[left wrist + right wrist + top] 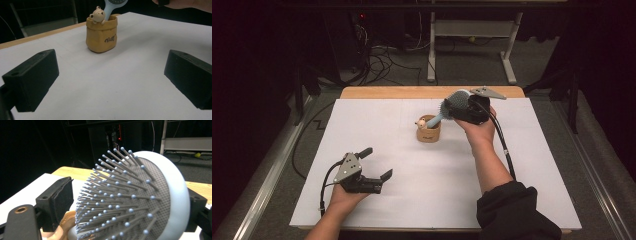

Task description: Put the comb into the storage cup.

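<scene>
A light-blue hairbrush (451, 106) stands tilted in a small tan pouch-shaped holder (428, 132) near the middle of the white worktop (512, 165), its handle down inside the holder and its round head leaning up and away toward the far right. The right gripper (464, 106) is at that head, held up off the worktop by the person's right hand (479, 131). In the right gripper view the head sits between the two black fingers (58, 200): the back of the white rim lies against, or just beside, the finger on the right of that view, while the grey ball-tipped bristles (112, 202) point toward the other finger, whose pad stands a little apart from the bristle tips, so the fingers bracket the head fairly wide rather than clamp it. Whether the rim side truly presses cannot be told. The holder carries a little bear figure (97, 15) on its rim, just beside the brush handle, and dark lettering on its front. The left gripper (374, 164) rests low over the near left part of the worktop in the person's left hand (343, 199), well apart from the holder; its fingers (32, 80) are spread wide with bare white surface between them, and they face the holder.
</scene>
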`<state>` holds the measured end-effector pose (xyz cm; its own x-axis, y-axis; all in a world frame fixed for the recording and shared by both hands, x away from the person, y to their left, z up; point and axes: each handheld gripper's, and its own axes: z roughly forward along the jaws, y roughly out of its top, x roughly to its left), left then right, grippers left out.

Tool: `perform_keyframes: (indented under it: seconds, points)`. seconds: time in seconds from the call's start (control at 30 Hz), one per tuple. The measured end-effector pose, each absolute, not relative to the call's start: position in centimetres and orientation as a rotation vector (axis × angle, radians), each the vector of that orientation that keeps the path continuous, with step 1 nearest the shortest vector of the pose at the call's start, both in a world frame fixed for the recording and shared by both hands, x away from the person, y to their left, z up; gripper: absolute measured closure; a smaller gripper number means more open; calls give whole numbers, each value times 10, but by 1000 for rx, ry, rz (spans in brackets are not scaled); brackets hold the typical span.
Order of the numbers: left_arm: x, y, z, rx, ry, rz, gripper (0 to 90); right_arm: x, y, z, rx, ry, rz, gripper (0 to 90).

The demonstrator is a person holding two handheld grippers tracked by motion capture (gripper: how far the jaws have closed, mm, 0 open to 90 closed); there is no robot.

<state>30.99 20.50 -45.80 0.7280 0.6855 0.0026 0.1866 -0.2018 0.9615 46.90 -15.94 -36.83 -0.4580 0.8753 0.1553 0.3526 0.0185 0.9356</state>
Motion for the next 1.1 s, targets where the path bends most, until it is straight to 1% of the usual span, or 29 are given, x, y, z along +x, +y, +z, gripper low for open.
perform_keyframes:
  seconds: [0.23, 0.4, 0.6, 0.87, 1.1]
  points:
    - [310, 205, -458, 1755, 699, 529, 1, 469, -163, -368, 1255, 1826, 1417, 116]
    - [311, 206, -459, 1761, 704, 527, 0, 467, -166, -366, 1247, 1824, 1391, 56]
    - [313, 206, -460, 1772, 719, 519, 0, 459, -168, -364, 1213, 1837, 1362, 7]
    - [314, 207, -460, 1773, 728, 522, 0, 442, -175, -363, 1166, 1839, 1352, 6]
    - [316, 210, -460, 1767, 738, 518, 0, 426, -183, -369, 1141, 1851, 1346, 6]
